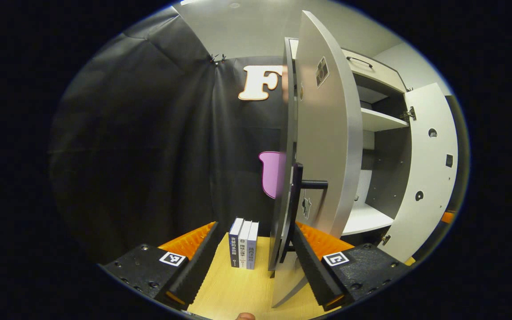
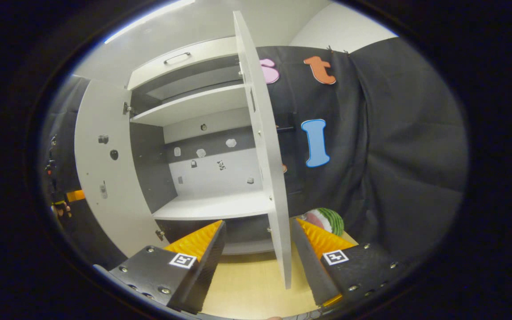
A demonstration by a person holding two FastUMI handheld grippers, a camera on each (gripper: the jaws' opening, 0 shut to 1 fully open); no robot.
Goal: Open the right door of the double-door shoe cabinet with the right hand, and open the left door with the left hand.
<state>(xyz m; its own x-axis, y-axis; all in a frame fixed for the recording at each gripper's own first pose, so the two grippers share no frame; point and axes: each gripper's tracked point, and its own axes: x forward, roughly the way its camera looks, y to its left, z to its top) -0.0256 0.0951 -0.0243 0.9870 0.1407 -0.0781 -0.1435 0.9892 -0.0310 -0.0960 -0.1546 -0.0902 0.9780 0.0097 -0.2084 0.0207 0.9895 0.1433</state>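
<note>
The shoe cabinet (image 2: 202, 133) stands on the pale wooden table (image 2: 247, 289) against the black cloth wall, a light grey box with dark grey inner walls and back panels. Both doors are swung open.

In the left gripper view the left door (image 1: 322, 146) is seen nearly edge-on, a tall grey panel with a dark bar handle (image 1: 314, 183) sticking out of its face. The left tool (image 1: 256, 258) has its fingers spread apart, and the door's lower edge stands in the gap between them; whether either finger touches it I cannot tell. Three books (image 1: 243, 243) stand upright on the table just left of that door.

In the right gripper view the right door (image 2: 265, 146) is likewise edge-on (a thin grey slab). The right tool (image 2: 258, 258) is spread wide with the door's bottom edge between its fingers. Inside are a white upper shelf (image 2: 194, 104) and a white lower shelf (image 2: 214, 206). A watermelon-patterned ball (image 2: 327, 221) sits on the table beyond the door.
</note>
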